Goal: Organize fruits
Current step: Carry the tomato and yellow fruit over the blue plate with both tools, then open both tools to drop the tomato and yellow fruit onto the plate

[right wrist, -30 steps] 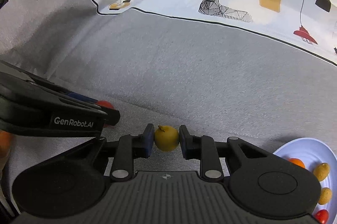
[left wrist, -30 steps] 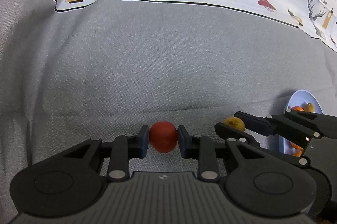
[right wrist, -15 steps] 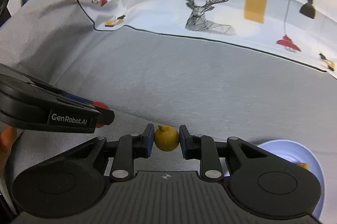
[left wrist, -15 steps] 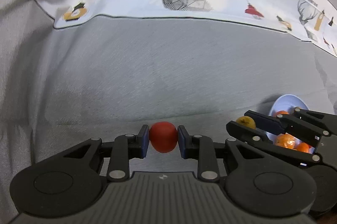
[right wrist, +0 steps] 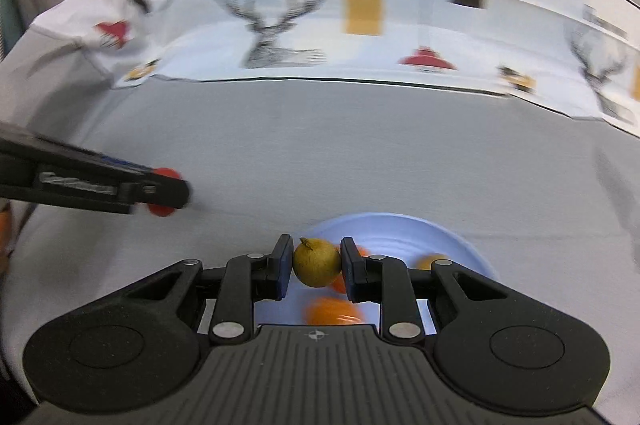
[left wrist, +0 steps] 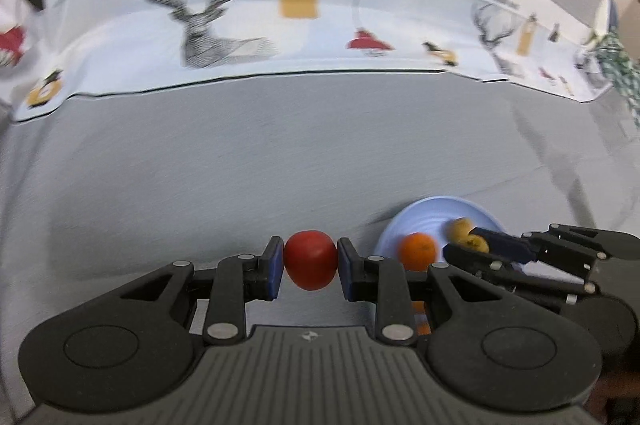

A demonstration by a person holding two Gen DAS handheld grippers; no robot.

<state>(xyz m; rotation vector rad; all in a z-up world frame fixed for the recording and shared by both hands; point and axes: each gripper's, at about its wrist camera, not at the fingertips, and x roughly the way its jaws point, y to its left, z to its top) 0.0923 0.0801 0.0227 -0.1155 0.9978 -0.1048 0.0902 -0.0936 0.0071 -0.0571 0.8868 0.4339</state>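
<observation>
Red fruit sits clenched in the left claw above grey cloth; the right claw grips a yellow fruit over the blue plate holding oranges.

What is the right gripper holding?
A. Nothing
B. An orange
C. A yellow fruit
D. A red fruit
C. The right gripper is clamped on a round yellow fruit above the blue plate; the red fruit sits in the left gripper.
</observation>
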